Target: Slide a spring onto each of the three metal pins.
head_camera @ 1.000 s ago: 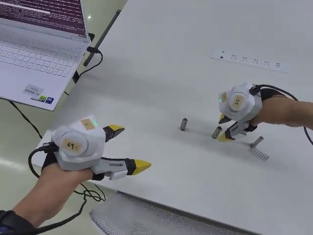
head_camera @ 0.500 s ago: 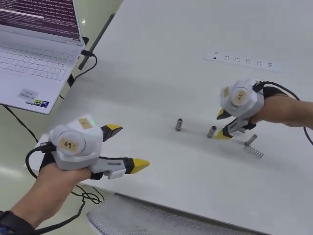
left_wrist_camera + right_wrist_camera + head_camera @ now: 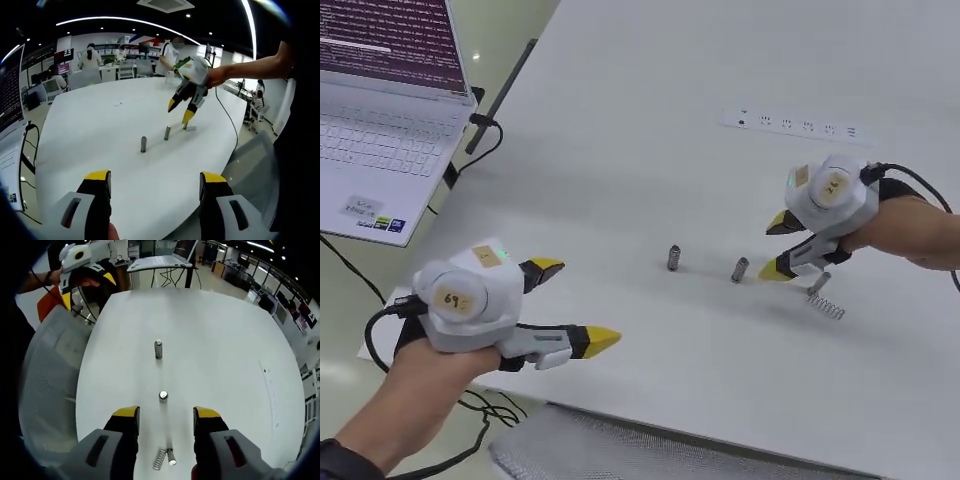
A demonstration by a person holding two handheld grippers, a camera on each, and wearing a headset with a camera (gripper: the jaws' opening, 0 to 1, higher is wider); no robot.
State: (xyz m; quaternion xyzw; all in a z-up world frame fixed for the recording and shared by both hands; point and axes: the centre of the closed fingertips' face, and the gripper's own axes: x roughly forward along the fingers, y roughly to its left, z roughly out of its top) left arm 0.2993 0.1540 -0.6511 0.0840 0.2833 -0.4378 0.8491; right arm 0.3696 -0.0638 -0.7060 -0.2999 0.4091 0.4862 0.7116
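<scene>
Beyond loose spring (image 3: 826, 308), power strip (image 3: 798, 127), laptop (image 3: 378, 150) left

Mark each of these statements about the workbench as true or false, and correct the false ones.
1. The left gripper and the right gripper both have open jaws and hold nothing. True.
2. A pin and a second pin stand upright on the table. True.
3. The loose spring lies beside the laptop. False: it lies far from the laptop, near the right gripper, next to a third pin that lies flat.
4. The laptop is closed. False: it is open and its screen is lit.
</scene>
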